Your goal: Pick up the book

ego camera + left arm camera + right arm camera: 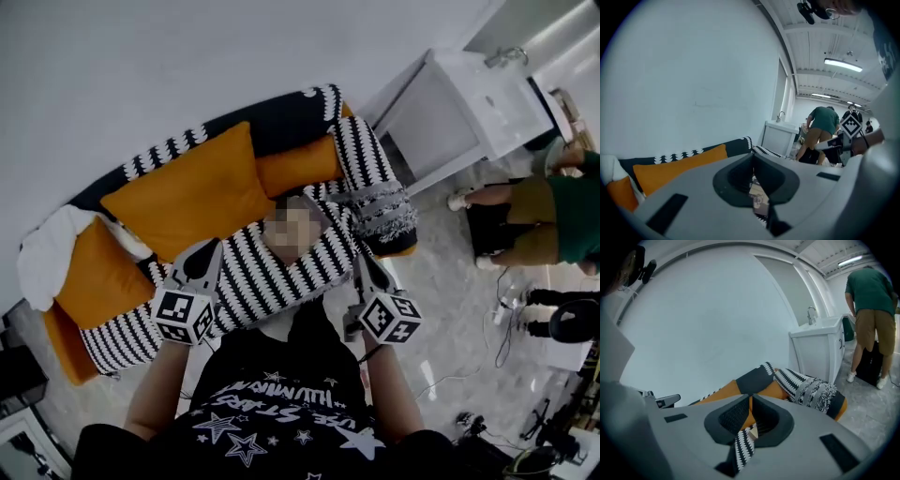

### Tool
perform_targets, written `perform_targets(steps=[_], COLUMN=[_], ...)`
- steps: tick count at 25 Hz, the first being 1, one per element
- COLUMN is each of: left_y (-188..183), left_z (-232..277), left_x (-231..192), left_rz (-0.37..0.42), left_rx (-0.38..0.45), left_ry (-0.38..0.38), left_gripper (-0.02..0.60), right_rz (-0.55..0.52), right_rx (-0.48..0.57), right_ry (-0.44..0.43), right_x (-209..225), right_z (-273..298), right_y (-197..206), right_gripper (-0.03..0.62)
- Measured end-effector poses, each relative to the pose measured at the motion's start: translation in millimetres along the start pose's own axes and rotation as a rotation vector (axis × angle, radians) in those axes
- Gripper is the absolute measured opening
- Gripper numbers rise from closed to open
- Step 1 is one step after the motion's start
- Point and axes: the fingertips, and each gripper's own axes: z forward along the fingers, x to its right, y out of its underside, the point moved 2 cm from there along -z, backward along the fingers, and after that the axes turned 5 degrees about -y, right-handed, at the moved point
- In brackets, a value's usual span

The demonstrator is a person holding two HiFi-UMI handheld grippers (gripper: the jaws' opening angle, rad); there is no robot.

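Note:
The book (317, 214) lies flat on the striped seat of the sofa (272, 277), partly under a blurred patch. My left gripper (208, 247) hovers over the seat to the book's left, jaws shut and empty. To the book's lower right, over the seat's front edge, my right gripper (360, 259) is also shut and empty. In the left gripper view the shut left gripper (753, 157) shows a slice of the book cover (759, 197) through the gap below its tips. In the right gripper view the right gripper (751, 398) points at striped fabric (743, 446).
Orange cushions (192, 192) line the sofa back. A white cloth (52, 253) lies at its left end and a fringed grey throw (384, 211) hangs over its right arm. A white sink cabinet (459, 103) stands to the right, with a person in a green shirt (553, 216) bending beside it.

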Motion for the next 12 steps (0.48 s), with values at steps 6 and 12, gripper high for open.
perform_targets(steps=[6, 12], left_y=[0, 2], left_z=[32, 53], left_x=[37, 63], left_rz=[-0.017, -0.041], left_rx=[-0.028, -0.047], left_ry=[-0.048, -0.147], left_gripper=[0.008, 0.008], right_rz=[0.007, 0.007], right_rx=[-0.048, -0.126], right_ry=[-0.071, -0.158], right_x=[43, 73], right_z=[22, 49], right_y=[-24, -30], right_gripper=[0.035, 0.035])
